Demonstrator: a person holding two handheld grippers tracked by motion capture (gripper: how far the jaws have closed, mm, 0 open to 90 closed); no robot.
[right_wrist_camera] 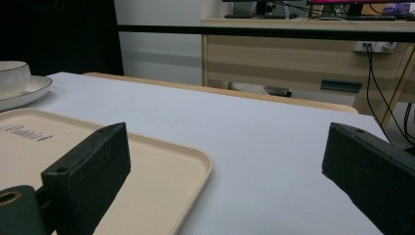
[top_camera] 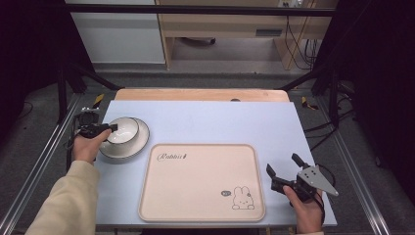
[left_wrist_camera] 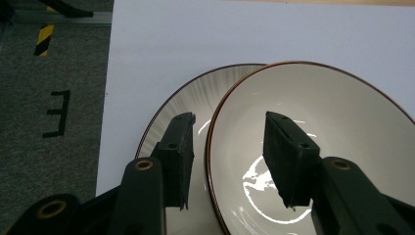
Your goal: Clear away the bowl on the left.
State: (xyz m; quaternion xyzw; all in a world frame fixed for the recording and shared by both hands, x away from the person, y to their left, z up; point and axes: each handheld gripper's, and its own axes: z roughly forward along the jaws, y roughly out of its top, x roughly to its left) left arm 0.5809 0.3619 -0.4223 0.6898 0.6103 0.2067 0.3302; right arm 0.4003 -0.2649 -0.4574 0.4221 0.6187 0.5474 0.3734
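A white bowl (top_camera: 125, 129) with a dark rim sits on a ribbed white plate (top_camera: 141, 142) at the table's left. My left gripper (top_camera: 113, 127) reaches in from the left and straddles the bowl's near rim. In the left gripper view, one jaw hangs over the plate (left_wrist_camera: 191, 98) outside the bowl (left_wrist_camera: 333, 112) and the other inside it; the left gripper (left_wrist_camera: 229, 120) is open, with gaps between the pads and the rim. My right gripper (top_camera: 283, 165) stands open and empty just right of the beige tray (top_camera: 200, 181). The right gripper (right_wrist_camera: 225, 142) frames bare table beside the tray (right_wrist_camera: 161, 166).
The tray carries a rabbit drawing (top_camera: 242, 198) and lies at the centre front of the light blue table (top_camera: 220, 120). A wooden edge (top_camera: 195, 94) runs along the far side. Black frame posts (top_camera: 63, 83) flank the table; a desk and cables (right_wrist_camera: 386, 98) stand beyond.
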